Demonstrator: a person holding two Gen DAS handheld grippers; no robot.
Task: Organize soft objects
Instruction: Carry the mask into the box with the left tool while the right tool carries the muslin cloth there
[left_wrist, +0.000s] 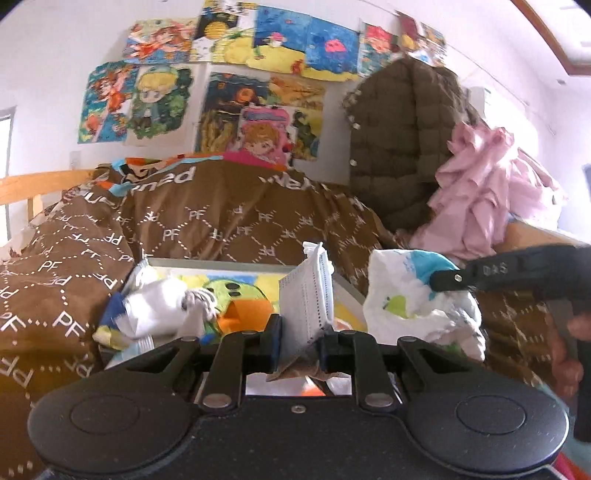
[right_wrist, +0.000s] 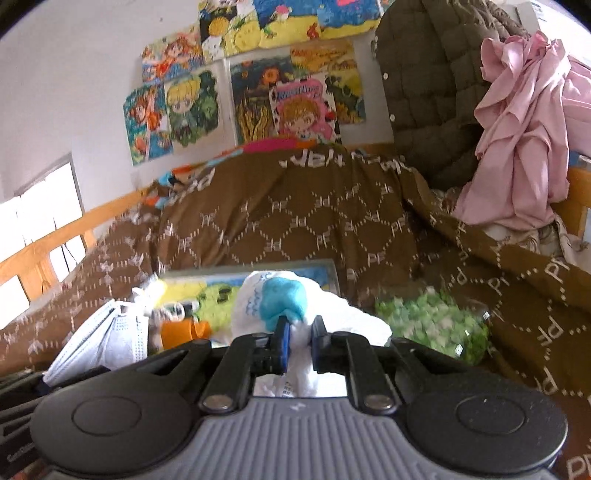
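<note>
My left gripper (left_wrist: 299, 343) is shut on a stack of white face masks (left_wrist: 308, 295), held upright above a flat tray with a cartoon picture (left_wrist: 255, 284). My right gripper (right_wrist: 298, 343) is shut on a crumpled white cloth with a blue patch (right_wrist: 284, 299); the cloth also shows in the left wrist view (left_wrist: 413, 299), with the right gripper's finger (left_wrist: 480, 275) on it. A white rolled sock (left_wrist: 162, 310) lies on the tray's left. The masks also show at the left of the right wrist view (right_wrist: 107, 336).
A brown quilt with PF print (left_wrist: 229, 221) covers the bed. A green and white bundle (right_wrist: 432, 321) lies on it to the right. A dark padded jacket (left_wrist: 402, 140) and pink garment (left_wrist: 476, 195) hang at the back right. A wooden bed rail (right_wrist: 44, 254) runs on the left.
</note>
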